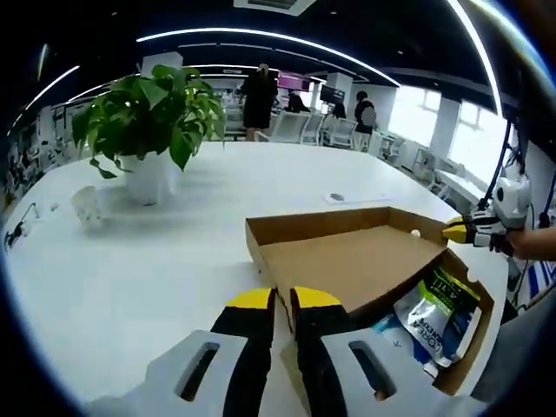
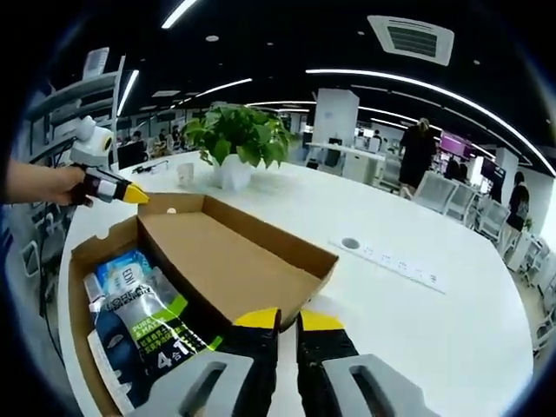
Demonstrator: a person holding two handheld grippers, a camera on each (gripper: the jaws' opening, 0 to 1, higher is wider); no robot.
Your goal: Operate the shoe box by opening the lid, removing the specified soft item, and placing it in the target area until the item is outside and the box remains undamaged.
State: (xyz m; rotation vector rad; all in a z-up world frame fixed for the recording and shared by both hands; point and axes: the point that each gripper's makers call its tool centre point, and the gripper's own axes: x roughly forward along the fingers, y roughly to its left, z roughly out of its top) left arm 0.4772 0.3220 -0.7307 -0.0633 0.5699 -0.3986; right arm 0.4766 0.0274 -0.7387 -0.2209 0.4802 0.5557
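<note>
We pinch the brown cardboard shoe box lid (image 1: 347, 261) at opposite corners, left gripper (image 1: 284, 300) and right gripper (image 2: 289, 320) both nearly closed on its edge.

Directly ahead of the left gripper's fingertips (image 1: 252, 300), the raised brown cardboard lid (image 1: 347, 261) blocks the way forward. To their right, the open cardboard shoe box (image 1: 473, 334) leaves a gap above the soft printed pouches (image 1: 439, 304). Beyond lies bare white table (image 1: 130, 269), then a potted green plant (image 1: 152, 117).
</note>
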